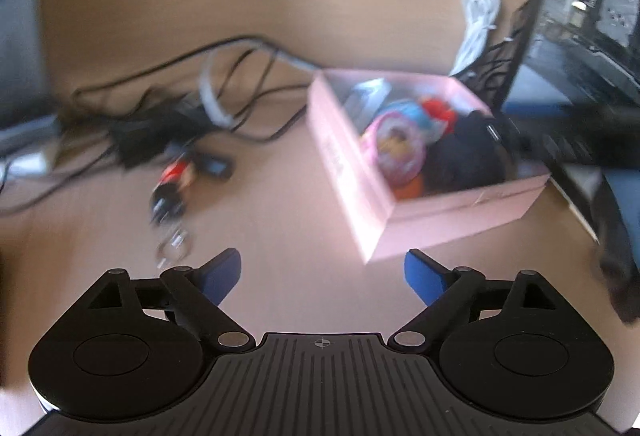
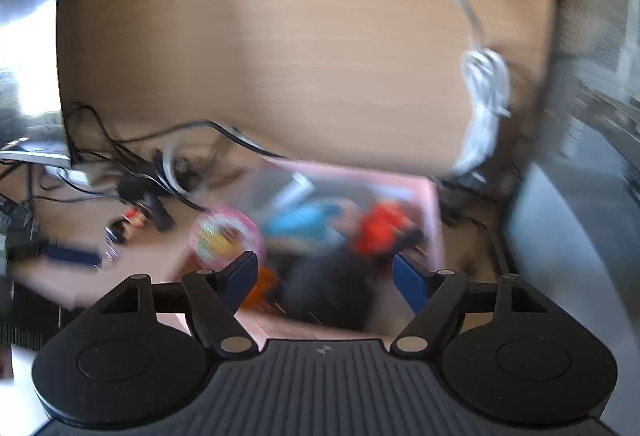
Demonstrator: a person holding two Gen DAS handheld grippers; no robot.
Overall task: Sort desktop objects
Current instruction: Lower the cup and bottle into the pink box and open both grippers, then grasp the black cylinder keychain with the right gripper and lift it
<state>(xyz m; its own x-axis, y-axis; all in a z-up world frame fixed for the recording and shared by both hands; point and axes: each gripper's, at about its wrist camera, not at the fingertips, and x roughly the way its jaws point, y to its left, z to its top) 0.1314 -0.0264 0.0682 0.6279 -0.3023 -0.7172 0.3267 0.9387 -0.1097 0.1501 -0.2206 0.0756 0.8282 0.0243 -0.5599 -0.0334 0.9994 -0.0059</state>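
Pink box (image 1: 420, 172) near desk's right edge, already holding toys. Red-and-black keychain figure (image 1: 170, 184) loose on desk (image 1: 280, 16), ahead-left of left gripper (image 1: 322, 276), long axis toward it. Left jaws spread, empty. Right gripper (image 2: 324, 276) over box, jaws spread, empty. Left nearer.

Motion blur smears the box (image 2: 434, 220) contents in the right view; the small items (image 1: 172, 192) left of it are unreadable.
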